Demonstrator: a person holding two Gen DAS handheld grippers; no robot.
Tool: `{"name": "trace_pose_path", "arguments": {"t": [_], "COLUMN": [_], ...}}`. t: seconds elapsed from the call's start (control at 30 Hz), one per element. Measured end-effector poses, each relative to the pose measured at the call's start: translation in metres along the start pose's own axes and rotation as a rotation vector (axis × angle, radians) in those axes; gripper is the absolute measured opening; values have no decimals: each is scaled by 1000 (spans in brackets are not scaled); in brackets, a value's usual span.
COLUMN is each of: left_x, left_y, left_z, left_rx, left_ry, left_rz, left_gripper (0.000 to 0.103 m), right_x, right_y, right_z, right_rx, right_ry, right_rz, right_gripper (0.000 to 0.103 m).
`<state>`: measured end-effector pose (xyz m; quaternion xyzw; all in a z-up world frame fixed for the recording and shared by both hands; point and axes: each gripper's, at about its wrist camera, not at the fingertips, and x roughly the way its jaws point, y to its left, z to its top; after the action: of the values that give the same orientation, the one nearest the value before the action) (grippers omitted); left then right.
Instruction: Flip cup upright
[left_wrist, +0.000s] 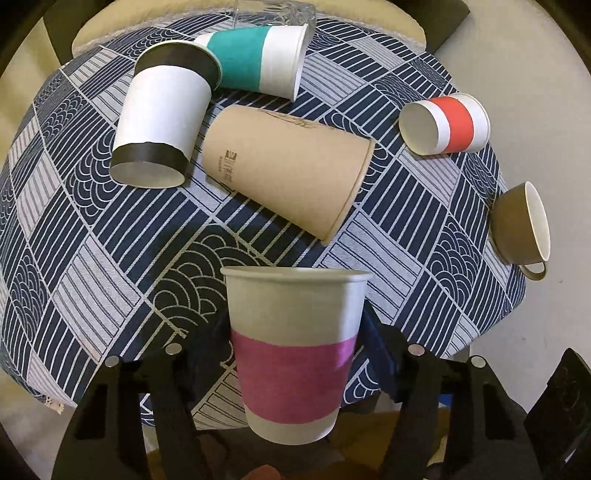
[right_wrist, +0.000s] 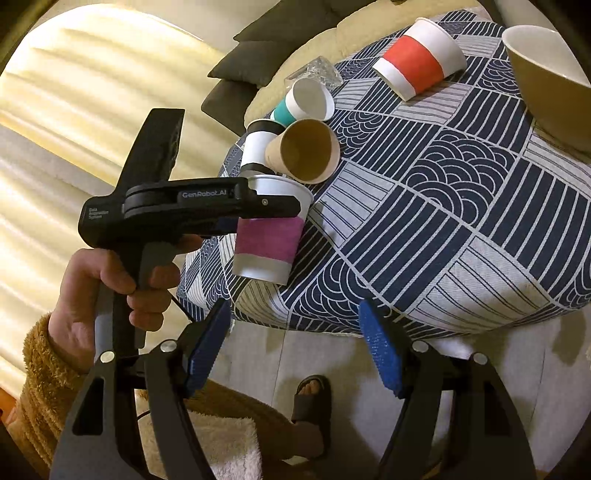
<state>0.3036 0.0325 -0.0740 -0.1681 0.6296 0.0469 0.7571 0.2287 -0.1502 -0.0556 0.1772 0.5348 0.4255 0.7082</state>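
Observation:
My left gripper (left_wrist: 295, 354) is shut on a white paper cup with a magenta band (left_wrist: 295, 354). It holds the cup upright, rim up, just above the near edge of the table. The right wrist view shows the same cup (right_wrist: 267, 240) clamped near its rim by the left gripper (right_wrist: 280, 206), its base a little above the tablecloth (right_wrist: 461, 221). My right gripper (right_wrist: 295, 354) is open and empty, off the table's front edge, over the floor.
Several cups lie on their sides on the patterned cloth (left_wrist: 110, 258): a black-and-white one (left_wrist: 162, 118), a teal one (left_wrist: 258, 61), a brown one (left_wrist: 291, 166) and a red-banded one (left_wrist: 447, 123). An olive teacup (left_wrist: 521, 225) lies at the right edge. A glass (left_wrist: 273, 11) stands at the back.

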Motion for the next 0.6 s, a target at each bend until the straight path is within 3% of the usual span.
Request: {"name": "trace_pose_path", "arguments": {"t": [0.27, 0.47, 0.6], "left_x": [-14, -40, -58], "left_y": [7, 11, 10], "left_z": [-9, -21, -33], "left_rx": [-24, -36, -39], "left_ry": [-37, -146, -294], "left_rz": [-34, -71, -105], "left_gripper": [65, 65, 64], "right_x": [0, 0, -1], "right_y": [3, 9, 11], "right_z": [-1, -1, -1], "right_rx": [-2, -37, -43], "right_ry": [-12, -28, -46], "right_rz": [21, 12, 31], "right_gripper": [72, 72, 72]}}
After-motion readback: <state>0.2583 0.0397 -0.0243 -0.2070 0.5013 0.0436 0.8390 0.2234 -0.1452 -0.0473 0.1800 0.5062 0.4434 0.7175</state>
